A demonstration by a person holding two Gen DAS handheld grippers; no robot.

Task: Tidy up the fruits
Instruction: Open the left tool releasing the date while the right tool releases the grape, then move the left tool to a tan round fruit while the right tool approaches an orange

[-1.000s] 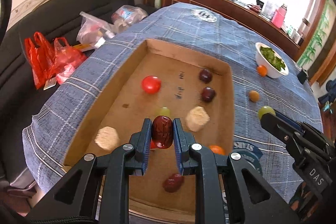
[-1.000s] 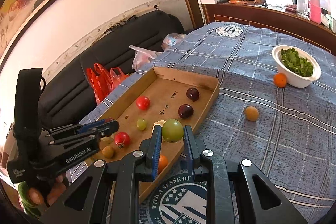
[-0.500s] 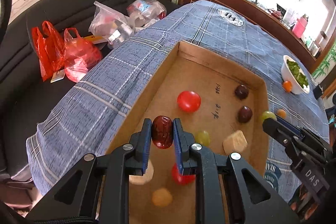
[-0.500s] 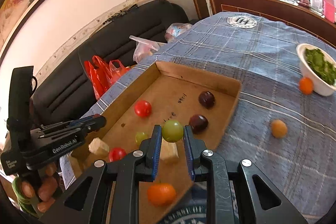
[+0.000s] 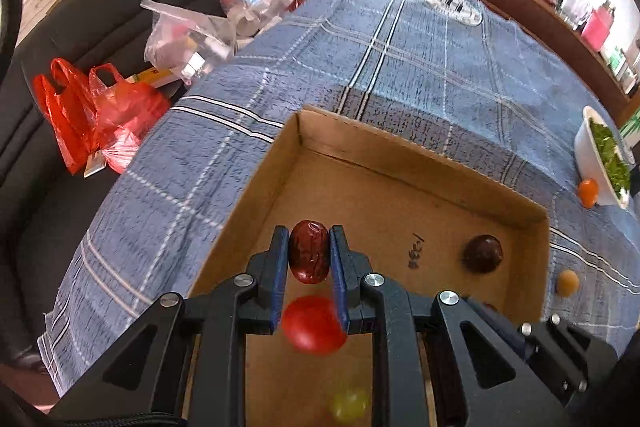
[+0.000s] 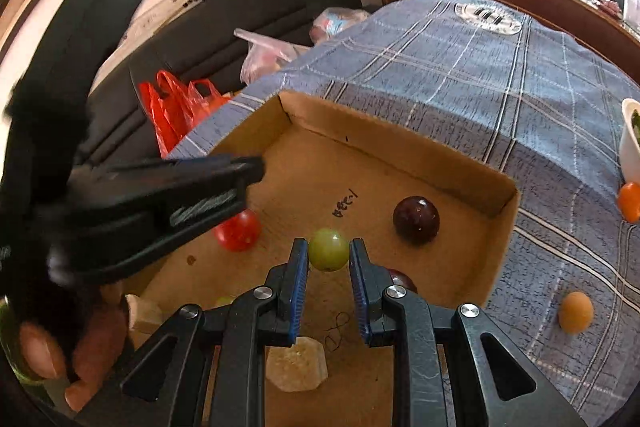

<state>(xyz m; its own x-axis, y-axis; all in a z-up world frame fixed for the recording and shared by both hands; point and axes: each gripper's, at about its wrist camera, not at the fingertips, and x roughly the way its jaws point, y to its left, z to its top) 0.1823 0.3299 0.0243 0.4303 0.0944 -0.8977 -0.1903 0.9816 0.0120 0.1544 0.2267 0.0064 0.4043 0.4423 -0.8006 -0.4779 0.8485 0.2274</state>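
Two fruits are in my grip: my left hand-held gripper [image 5: 310,254] is clamped on a wrinkled red date [image 5: 309,251], and my right hand-held gripper [image 6: 329,259] is pinched on a green grape [image 6: 329,249]. Both hang over the cardboard tray [image 6: 404,143].

I judge the grape to be the bigger risk; it is round and smooth, and could squirt from the pads or roll once let go. Beneath the date sits a red tomato [image 5: 313,324], so dropping it there could knock both about. My two grippers are close together over the tray, and a careless swing could make them collide.

The tray rests on a desk under a blue plaid cloth [image 5: 420,59], with an orange fruit [image 6: 575,311] loose beside it. Behind stands a dark sofa [image 5: 120,7] holding red plastic bags [image 5: 96,115].
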